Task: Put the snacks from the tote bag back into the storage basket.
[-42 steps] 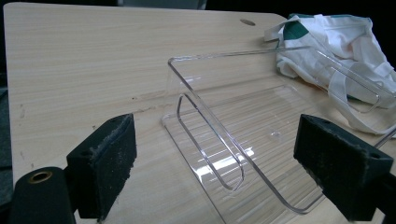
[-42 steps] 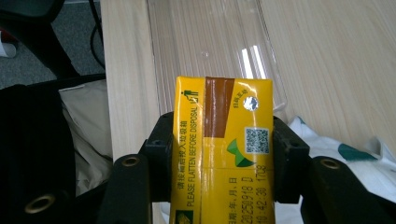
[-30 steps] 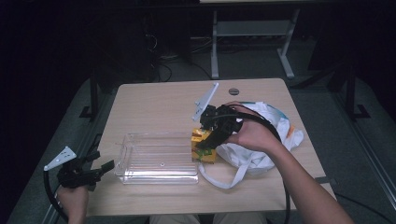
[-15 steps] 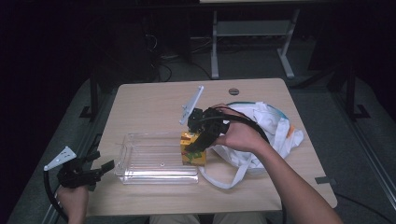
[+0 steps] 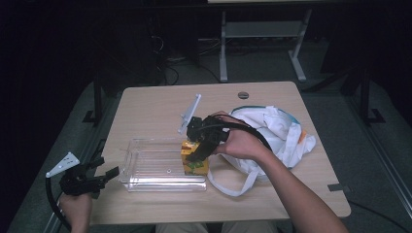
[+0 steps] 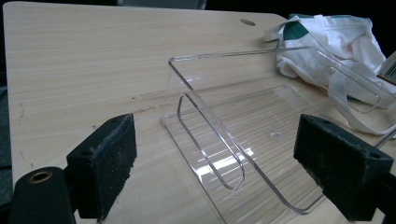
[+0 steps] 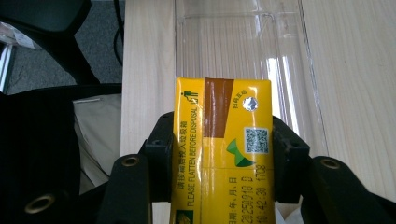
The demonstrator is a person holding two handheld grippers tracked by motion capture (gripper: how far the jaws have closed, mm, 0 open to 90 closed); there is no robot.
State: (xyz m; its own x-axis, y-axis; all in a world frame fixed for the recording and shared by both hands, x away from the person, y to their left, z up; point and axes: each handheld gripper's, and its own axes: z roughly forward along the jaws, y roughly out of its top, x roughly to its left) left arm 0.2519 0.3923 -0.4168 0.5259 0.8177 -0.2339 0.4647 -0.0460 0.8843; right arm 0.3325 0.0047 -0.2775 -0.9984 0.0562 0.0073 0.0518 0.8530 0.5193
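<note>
A yellow drink carton (image 5: 194, 159) with a brown stripe is held at the right end of a clear plastic tray (image 5: 155, 164) in the high view. My right gripper (image 5: 198, 154) is shut on the carton (image 7: 222, 144), its black jaws pressing both sides, over the tray (image 7: 243, 42). My left gripper (image 5: 106, 174) hangs open off the table's left front corner. Its pads (image 6: 105, 165) stand wide apart facing the tray (image 6: 243, 140), nothing between them.
A white cloth bag (image 5: 269, 133) with long handles lies on the table right of the tray, also seen in the left gripper view as the bag (image 6: 336, 42). The wooden table (image 5: 145, 107) has a round cable hole (image 5: 243, 95) at the back. A metal stand (image 5: 262, 34) stands behind.
My right gripper has carried the yellow carton leftward from beside the bag to the right end of the tray. The left gripper has stayed in place.
</note>
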